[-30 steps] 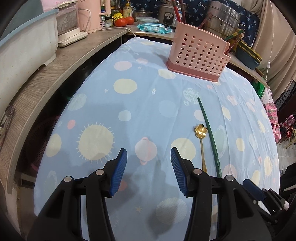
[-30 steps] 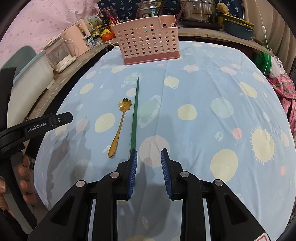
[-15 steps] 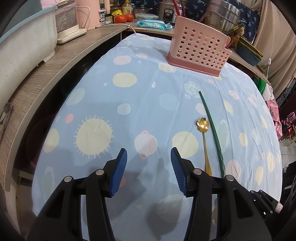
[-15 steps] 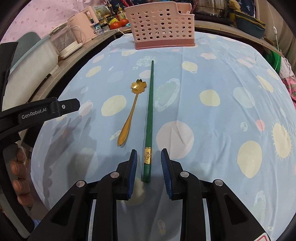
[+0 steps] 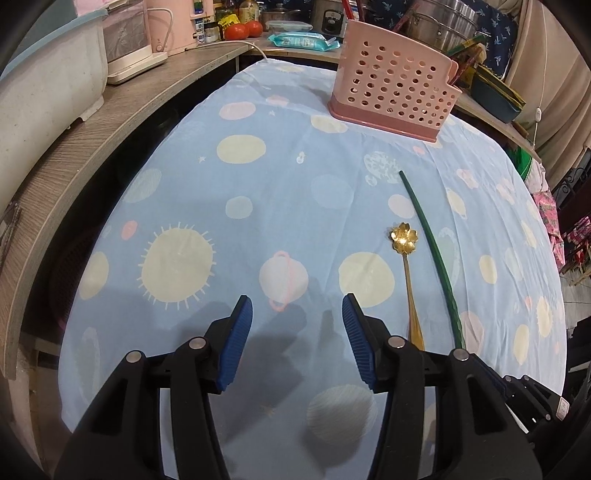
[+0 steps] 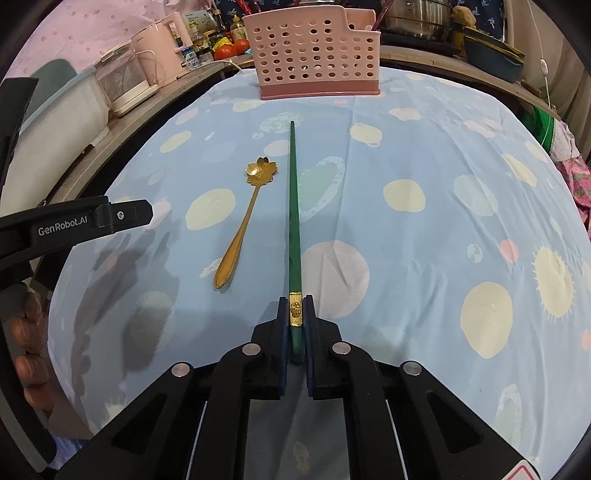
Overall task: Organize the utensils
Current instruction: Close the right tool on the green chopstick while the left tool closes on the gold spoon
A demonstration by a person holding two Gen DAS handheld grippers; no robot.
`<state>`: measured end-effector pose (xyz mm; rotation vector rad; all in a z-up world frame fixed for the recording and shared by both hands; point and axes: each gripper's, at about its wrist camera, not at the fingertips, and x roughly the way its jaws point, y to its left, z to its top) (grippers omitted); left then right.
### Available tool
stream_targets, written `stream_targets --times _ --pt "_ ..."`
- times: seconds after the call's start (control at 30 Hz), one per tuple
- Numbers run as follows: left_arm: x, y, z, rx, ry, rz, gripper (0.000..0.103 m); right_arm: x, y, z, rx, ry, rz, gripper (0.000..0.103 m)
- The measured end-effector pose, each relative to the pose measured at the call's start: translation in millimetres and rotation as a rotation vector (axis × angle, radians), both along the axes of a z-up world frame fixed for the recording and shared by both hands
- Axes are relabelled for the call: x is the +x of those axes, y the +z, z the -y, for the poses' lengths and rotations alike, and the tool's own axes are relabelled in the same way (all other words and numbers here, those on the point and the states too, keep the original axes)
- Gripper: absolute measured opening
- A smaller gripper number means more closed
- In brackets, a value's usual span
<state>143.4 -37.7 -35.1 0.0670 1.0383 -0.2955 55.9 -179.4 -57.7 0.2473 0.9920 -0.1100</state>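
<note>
A green chopstick (image 6: pixel 294 206) with a gold band lies on the blue spotted tablecloth (image 6: pixel 424 236), pointing at a pink perforated utensil basket (image 6: pixel 314 51) at the far edge. My right gripper (image 6: pixel 295 306) is shut on the chopstick's near end, which rests on the cloth. A gold flower-headed spoon (image 6: pixel 243 225) lies just left of it. In the left wrist view, my left gripper (image 5: pixel 297 314) is open and empty above the cloth, left of the spoon (image 5: pixel 404 254), the chopstick (image 5: pixel 432 251) and well short of the basket (image 5: pixel 393 96).
A wooden counter (image 5: pixel 92 147) curves along the left and back, with a pink kettle (image 6: pixel 162 51), white appliances, tomatoes (image 5: pixel 242 29), jars and steel pots (image 5: pixel 443 22). The left gripper's body (image 6: pixel 74 225) shows at the left of the right wrist view.
My right gripper has moved forward over the chopstick's near end and closed on it. My left gripper has stayed open and shifted slightly back.
</note>
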Motion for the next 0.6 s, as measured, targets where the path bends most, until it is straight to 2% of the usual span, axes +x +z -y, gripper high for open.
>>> stream_targets --times 0.07,0.3,0.5,0.6 --pt "-1 -1 2 0.001 -0.003 -0.002 0.056 -3 1 2 -0.009 -0.006 0.002 0.007" --pt "-9 -3 17 -0.011 -0.037 -0.019 0.065 -15 7 22 0.009 -0.068 0.013 0.007" --pt "-21 -8 37 -0.047 -0.103 -0.067 0.068 -26 17 42 0.024 -0.126 0.036 0.007" --pt "-26 -13 47 -0.041 -0.130 -0.069 0.068 -29 18 48 0.029 -0.142 0.032 0.007"
